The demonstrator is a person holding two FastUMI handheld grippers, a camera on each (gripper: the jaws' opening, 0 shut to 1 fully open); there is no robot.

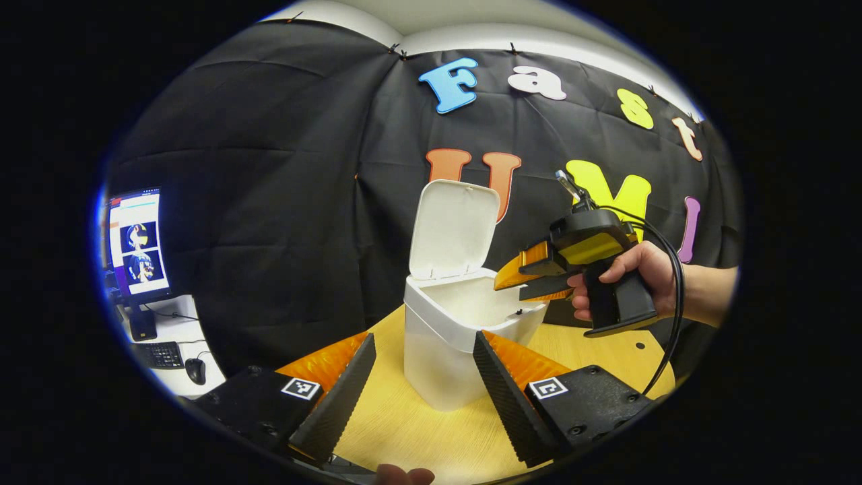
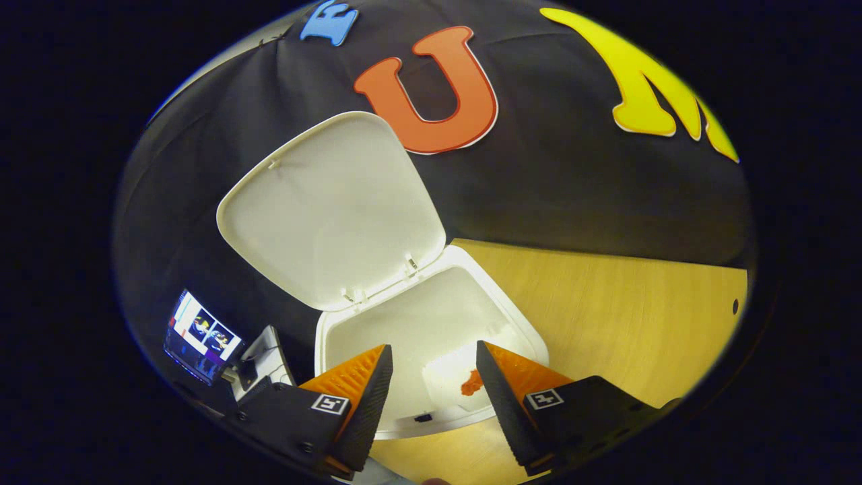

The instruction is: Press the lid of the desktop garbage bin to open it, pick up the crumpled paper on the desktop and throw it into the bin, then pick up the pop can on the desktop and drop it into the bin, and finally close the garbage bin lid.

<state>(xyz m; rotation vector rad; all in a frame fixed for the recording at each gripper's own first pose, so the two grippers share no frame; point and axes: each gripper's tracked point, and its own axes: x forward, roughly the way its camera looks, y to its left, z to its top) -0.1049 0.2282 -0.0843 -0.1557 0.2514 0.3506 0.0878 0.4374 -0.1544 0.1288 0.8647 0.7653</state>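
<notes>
Two claws are working around a white garbage bin [image 1: 444, 350] standing on the wooden counter [image 1: 417, 431], its lid [image 1: 452, 229] tilting up and back on the far hinge so the mouth is lying open. The right claw [image 1: 515, 283], gripped by a hand [image 1: 630, 279], is hovering just over the bin's right rim, a sensible spot for dropping something in; seen from its own camera, its fingers [image 2: 367, 397] are standing spread with nothing between them. Inside the bin something pale with a red patch [image 2: 465, 380] is lying at the bottom; whether it is the paper or the can I cannot tell. The left claw [image 1: 421, 397] is waiting near the bin's front, also spread and empty. Open counter is stretching away to the right, leaving room to withdraw before pressing the lid shut.
</notes>
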